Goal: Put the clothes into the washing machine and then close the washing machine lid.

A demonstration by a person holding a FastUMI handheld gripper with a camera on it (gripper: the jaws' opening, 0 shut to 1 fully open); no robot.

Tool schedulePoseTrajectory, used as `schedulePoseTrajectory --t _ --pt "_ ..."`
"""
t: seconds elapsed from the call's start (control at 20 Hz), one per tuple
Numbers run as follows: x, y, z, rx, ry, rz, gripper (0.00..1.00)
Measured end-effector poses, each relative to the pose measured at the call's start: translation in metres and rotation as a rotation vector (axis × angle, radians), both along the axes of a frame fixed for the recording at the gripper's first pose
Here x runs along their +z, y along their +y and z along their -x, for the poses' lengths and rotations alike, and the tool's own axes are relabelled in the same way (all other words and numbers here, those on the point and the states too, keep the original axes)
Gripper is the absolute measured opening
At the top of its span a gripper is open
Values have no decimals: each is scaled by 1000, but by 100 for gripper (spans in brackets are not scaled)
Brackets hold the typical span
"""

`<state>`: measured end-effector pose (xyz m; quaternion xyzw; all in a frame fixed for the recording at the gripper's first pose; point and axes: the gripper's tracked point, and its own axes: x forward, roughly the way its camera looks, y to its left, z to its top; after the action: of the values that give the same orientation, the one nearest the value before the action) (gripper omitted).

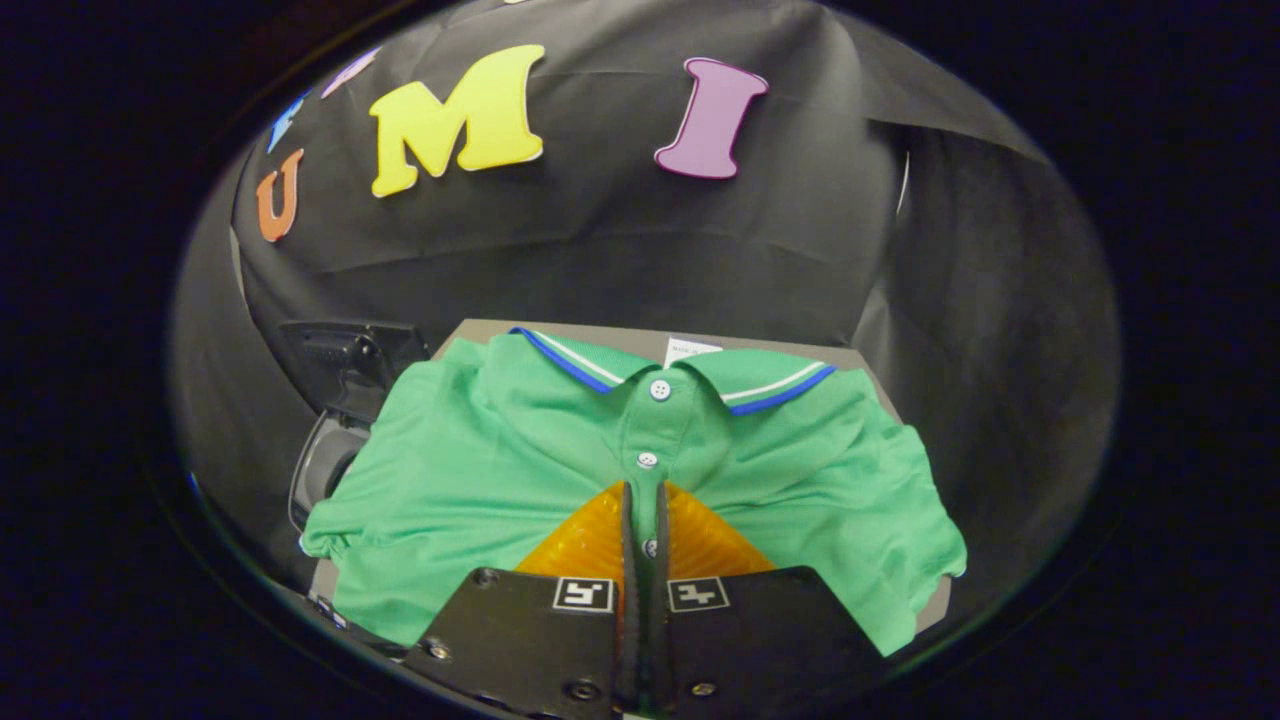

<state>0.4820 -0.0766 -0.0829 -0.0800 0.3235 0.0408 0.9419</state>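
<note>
A dark washing machine (pixel 335 420) sits just left of the green polo shirt (pixel 480 470) spread on the tabletop (pixel 480 328), its white neck label (pixel 690 350) unreadable, with the tool (pixel 645 500) nearly together, pinching the button placket.

grey table (pixel 860 358) against the black cloth wall (pixel 600 240)
</note>
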Motion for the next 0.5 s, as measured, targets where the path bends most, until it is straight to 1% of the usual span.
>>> schedulePoseTrajectory --t 0.1,0.25,0.5 --pt "5 1 0 -13 -14 -30 6" --pt "34 3 8 -29 -91 -98 5" --pt "89 16 27 8 -190 -165 5"
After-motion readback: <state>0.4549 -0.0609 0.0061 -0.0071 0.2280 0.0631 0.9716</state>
